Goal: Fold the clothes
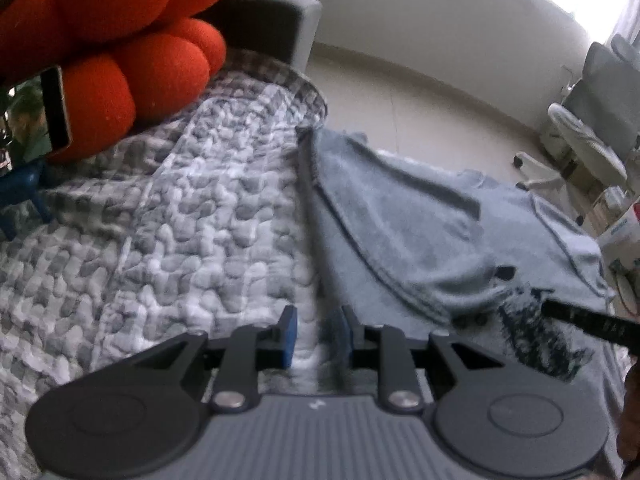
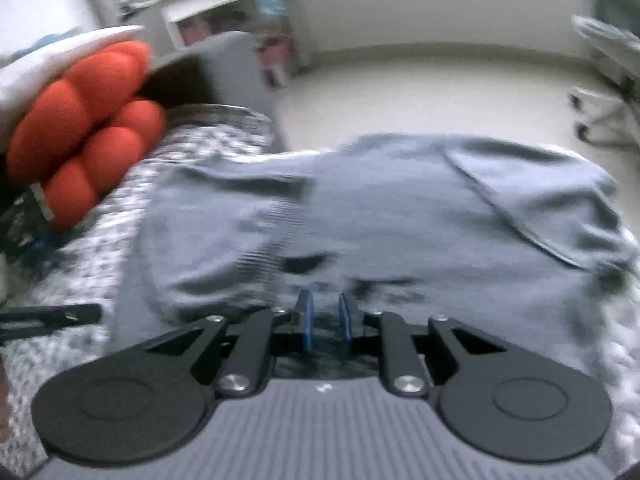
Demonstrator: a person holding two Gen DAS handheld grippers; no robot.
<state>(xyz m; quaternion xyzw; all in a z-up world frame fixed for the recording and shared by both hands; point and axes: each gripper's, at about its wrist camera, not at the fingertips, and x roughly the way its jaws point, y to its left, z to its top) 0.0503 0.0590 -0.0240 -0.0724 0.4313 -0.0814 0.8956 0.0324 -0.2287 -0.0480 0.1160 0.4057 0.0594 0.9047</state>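
Observation:
A grey T-shirt (image 1: 420, 220) lies spread on a grey-white quilted blanket (image 1: 180, 220), with a dark print (image 1: 532, 332) near its front. My left gripper (image 1: 316, 328) hovers at the shirt's left edge. Its jaws stand a little apart, and quilt and the shirt's hem show in the gap. In the blurred right wrist view, my right gripper (image 2: 325, 316) is low over the middle of the T-shirt (image 2: 380, 208), jaws slightly apart above the dark print. A folded sleeve (image 2: 540, 200) lies at the right. I see nothing pinched between either pair of pads.
An orange knot cushion (image 1: 120, 40) sits at the back left beside a dark grey chair back (image 1: 272, 24). A pale floor (image 1: 400, 92) lies beyond the blanket's far edge. An office chair (image 1: 580, 148) stands at the right, and a white shelf (image 2: 224, 4) far behind.

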